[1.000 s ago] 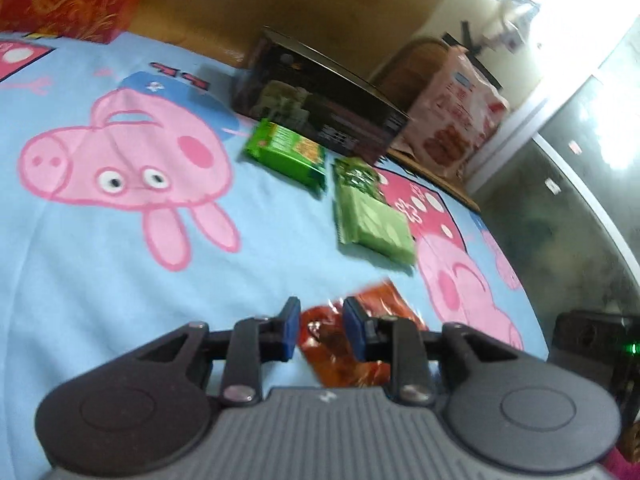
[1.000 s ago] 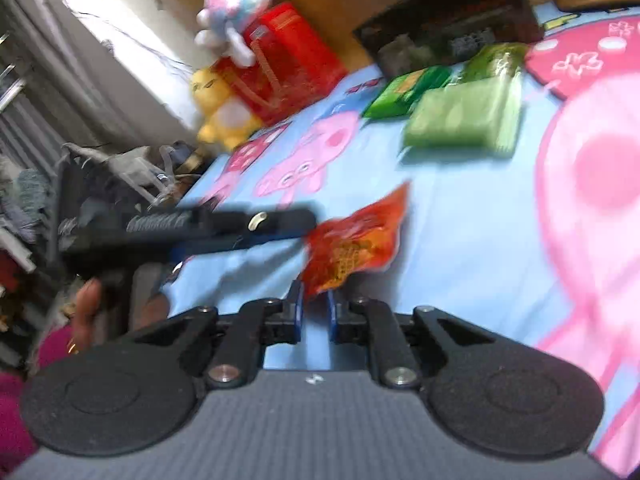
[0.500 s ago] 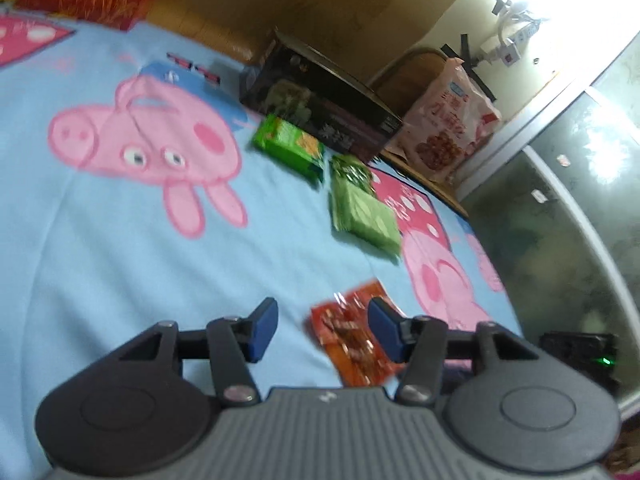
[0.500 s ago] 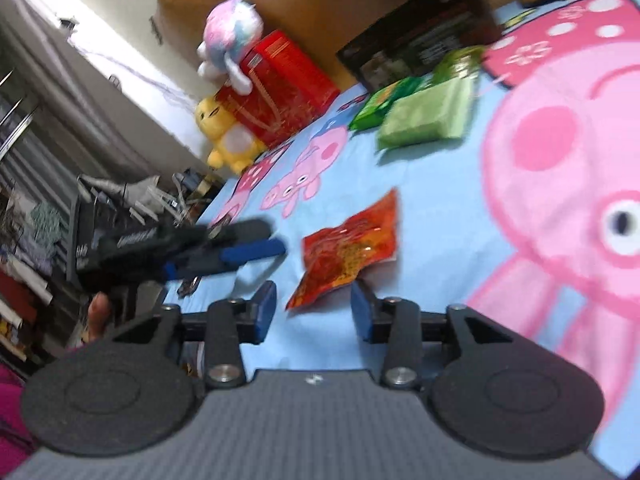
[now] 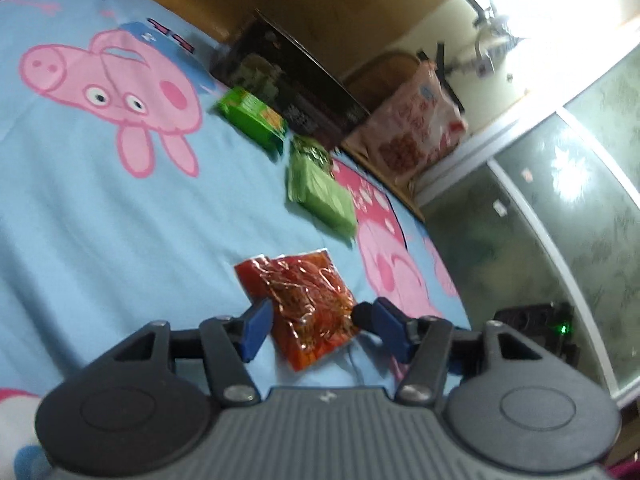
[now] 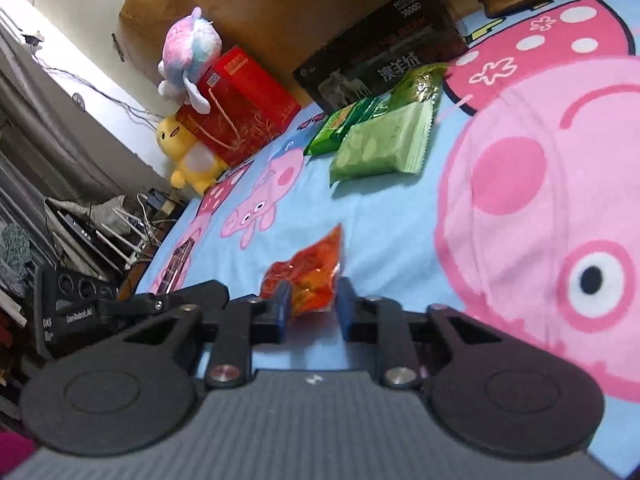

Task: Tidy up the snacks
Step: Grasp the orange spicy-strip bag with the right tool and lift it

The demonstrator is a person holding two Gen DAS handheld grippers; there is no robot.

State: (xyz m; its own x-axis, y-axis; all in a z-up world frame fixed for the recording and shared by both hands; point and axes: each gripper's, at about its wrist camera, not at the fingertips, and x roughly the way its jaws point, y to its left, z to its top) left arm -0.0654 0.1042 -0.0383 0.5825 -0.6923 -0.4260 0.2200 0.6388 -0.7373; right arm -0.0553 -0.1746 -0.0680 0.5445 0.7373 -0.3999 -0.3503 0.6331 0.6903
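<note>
A red snack packet (image 5: 304, 304) lies flat on the blue cartoon-pig bedsheet (image 5: 100, 216). My left gripper (image 5: 320, 328) is open, its fingers on either side of the packet's near end. In the right wrist view the same packet (image 6: 312, 276) lies between the fingers of my right gripper (image 6: 312, 312), which is open too. Farther off lie a pale green snack pack (image 5: 324, 200) (image 6: 384, 144), a bright green pack (image 5: 252, 120) (image 6: 344, 124) and a shiny green bag (image 6: 420, 80).
A black box (image 6: 384, 56) stands behind the green packs against the wooden headboard. A red gift box (image 6: 240, 104) and two plush toys sit at the far left corner. A pink-white snack bag (image 5: 412, 128) stands beside the bed. Cluttered shelves lie beyond the bed's left edge.
Both grippers have opened and let go of the red packet, which now lies on the sheet. Both have drawn back a little, fingers still on either side of it.
</note>
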